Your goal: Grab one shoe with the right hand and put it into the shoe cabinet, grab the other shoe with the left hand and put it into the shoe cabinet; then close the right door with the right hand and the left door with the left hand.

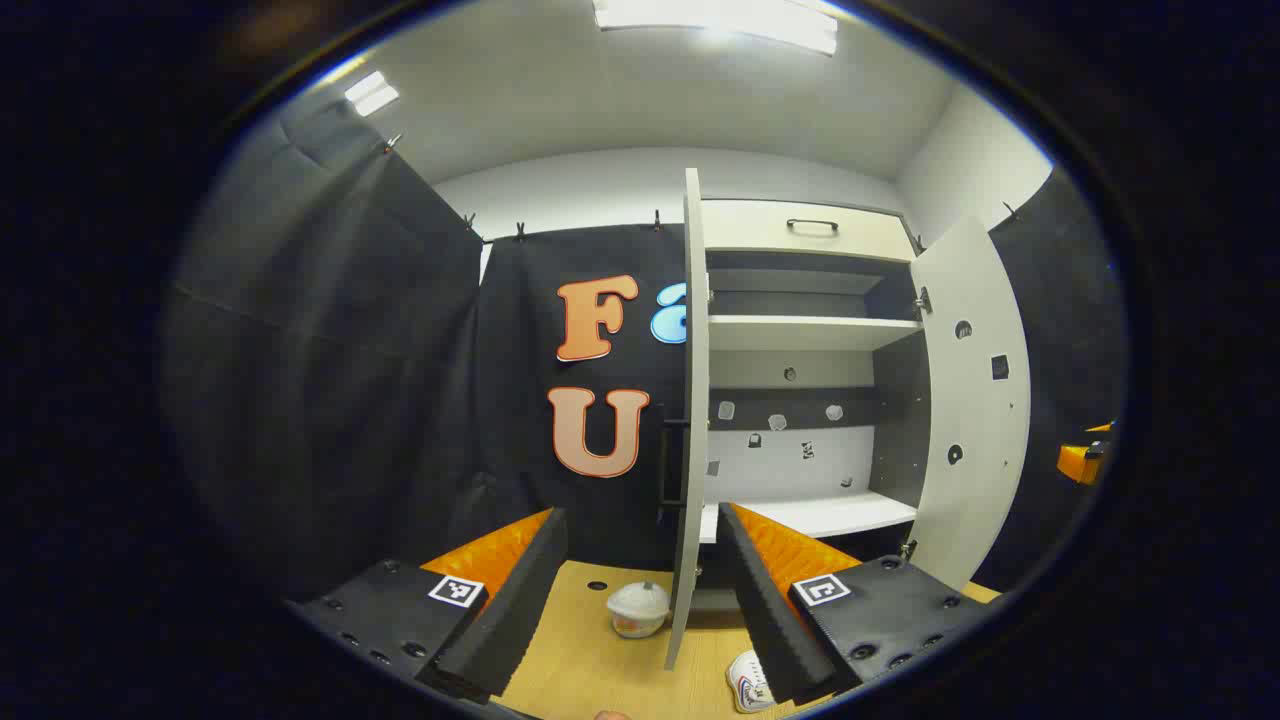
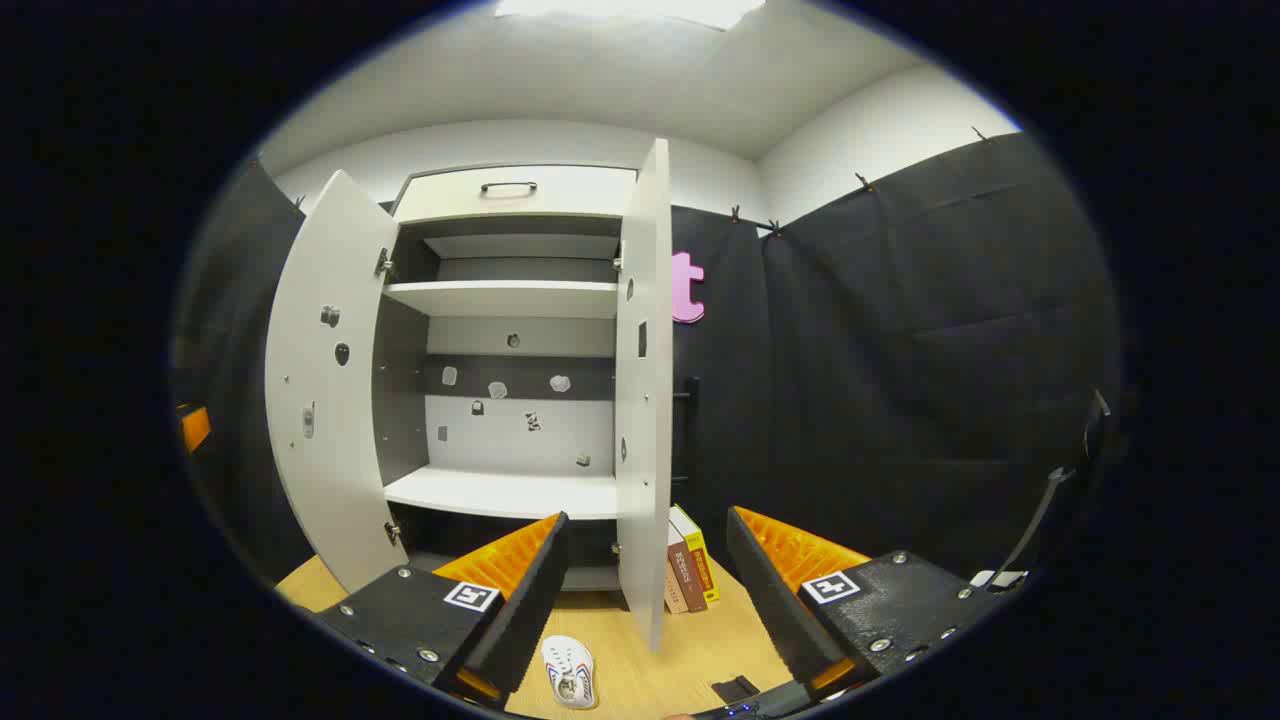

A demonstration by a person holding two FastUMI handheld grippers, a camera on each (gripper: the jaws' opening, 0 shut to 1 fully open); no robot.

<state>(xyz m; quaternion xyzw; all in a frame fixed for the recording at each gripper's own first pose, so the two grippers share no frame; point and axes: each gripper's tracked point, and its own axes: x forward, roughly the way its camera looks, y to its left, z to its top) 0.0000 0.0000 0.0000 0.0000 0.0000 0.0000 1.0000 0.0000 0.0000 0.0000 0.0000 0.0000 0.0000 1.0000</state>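
Facing the tall white shoe cabinet with pale shelves, we see both of its doors swung wide and its shelves bare. In the left gripper view, our left gripper hovers in front of the cabinet with its jaws spread apart and nothing between them. The edge of the left white door stands straight ahead of it, and the right white door hangs open on the far side. Below that left door's edge, a small white shoe sits on the light wooden floor, and a second white shoe with striped sides lies just to the cabinet side of that door, near the gripper's finger. In the right gripper view, our right gripper is likewise released and empty, low before the cabinet, with the striped shoe on the floor between its fingers. A few upright books lean beside the right door's foot.
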